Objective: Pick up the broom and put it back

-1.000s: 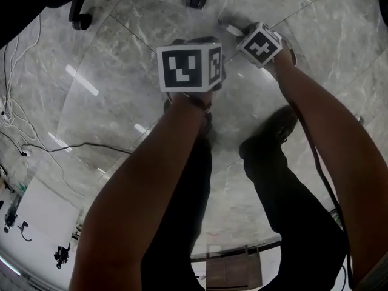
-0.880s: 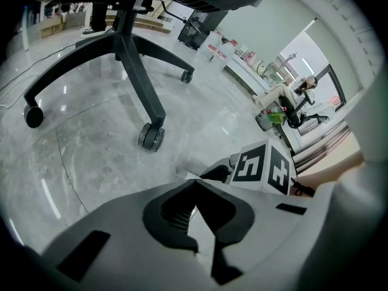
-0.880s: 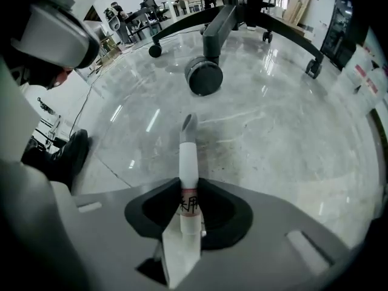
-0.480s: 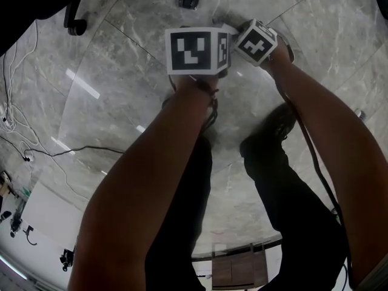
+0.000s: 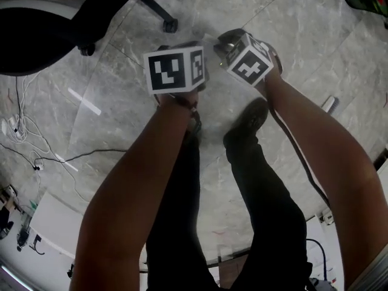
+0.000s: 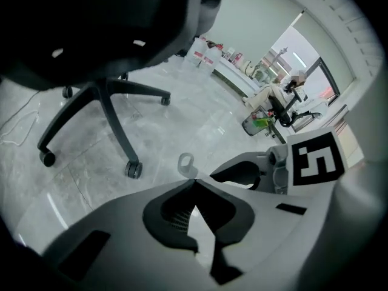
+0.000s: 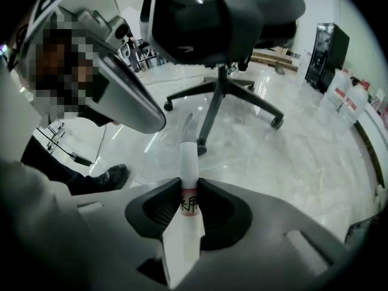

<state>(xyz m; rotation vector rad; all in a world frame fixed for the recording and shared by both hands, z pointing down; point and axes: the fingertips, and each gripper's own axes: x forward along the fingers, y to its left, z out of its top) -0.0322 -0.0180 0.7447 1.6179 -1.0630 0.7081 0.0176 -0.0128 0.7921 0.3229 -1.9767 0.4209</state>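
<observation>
The broom shows only as its white handle (image 7: 188, 162), which bears a red-edged label. My right gripper (image 7: 189, 183) is shut on it, the handle running out past the jaw tips towards the floor. In the left gripper view, my left gripper (image 6: 194, 183) is closed at its tips on a pale wedge of the handle (image 6: 202, 235), and the handle's grey hanging loop (image 6: 185, 162) sticks out beyond them. In the head view both marker cubes, left (image 5: 176, 70) and right (image 5: 245, 59), sit close together above the marble floor. The broom's head is hidden.
A black office chair (image 5: 60, 23) stands at the upper left, one caster (image 5: 170, 25) near the grippers. Cables (image 5: 24, 138) trail on the floor at left. The person's shoes (image 5: 248, 120) are below the grippers. Water bottles (image 6: 203, 53) and a dark cabinet (image 7: 324, 47) stand farther off.
Both grippers have risen off the floor together, staying side by side. The office chair has come into the head view at upper left.
</observation>
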